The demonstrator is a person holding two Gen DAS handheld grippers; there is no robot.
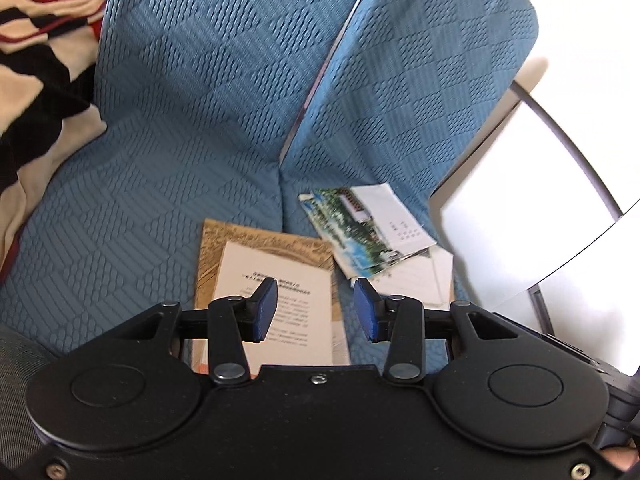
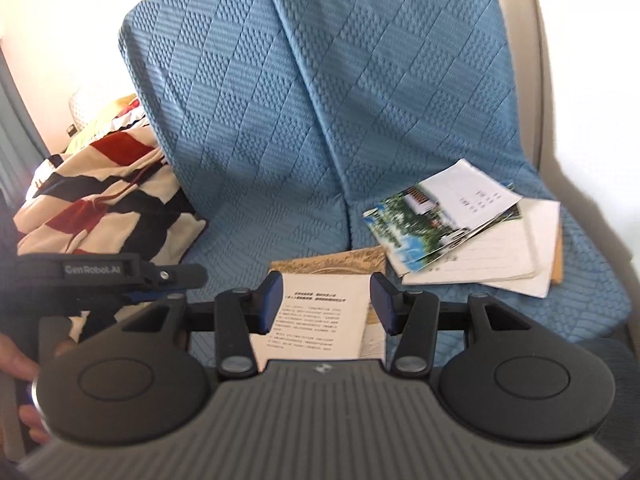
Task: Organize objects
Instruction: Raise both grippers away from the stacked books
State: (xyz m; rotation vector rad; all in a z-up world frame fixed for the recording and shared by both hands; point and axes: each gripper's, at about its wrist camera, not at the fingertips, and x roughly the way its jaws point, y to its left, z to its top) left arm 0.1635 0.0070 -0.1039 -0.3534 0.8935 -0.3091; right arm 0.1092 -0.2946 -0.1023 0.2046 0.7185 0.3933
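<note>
Blue quilted sofa, seat and back cushions in a raised diamond weave, seen from both wrist cameras. Nearest the lens, the left gripper hangs above the seat with its blue pads apart and nothing between them; the right gripper likewise stands released and empty. Directly beyond both sets of jaws, a white printed sheet lies flat on a tan patterned booklet at the front of the seat, straddling the seam between the cushions. Just past it, to the right, a loose, fanned pile of photo brochures rests on lined white papers, touching the booklet's corner. At the left end of the seat, a striped blanket in red, black and cream is bunched against the back cushion. In the right wrist view, the left gripper's body and the hand holding it appear at the left edge.
</note>
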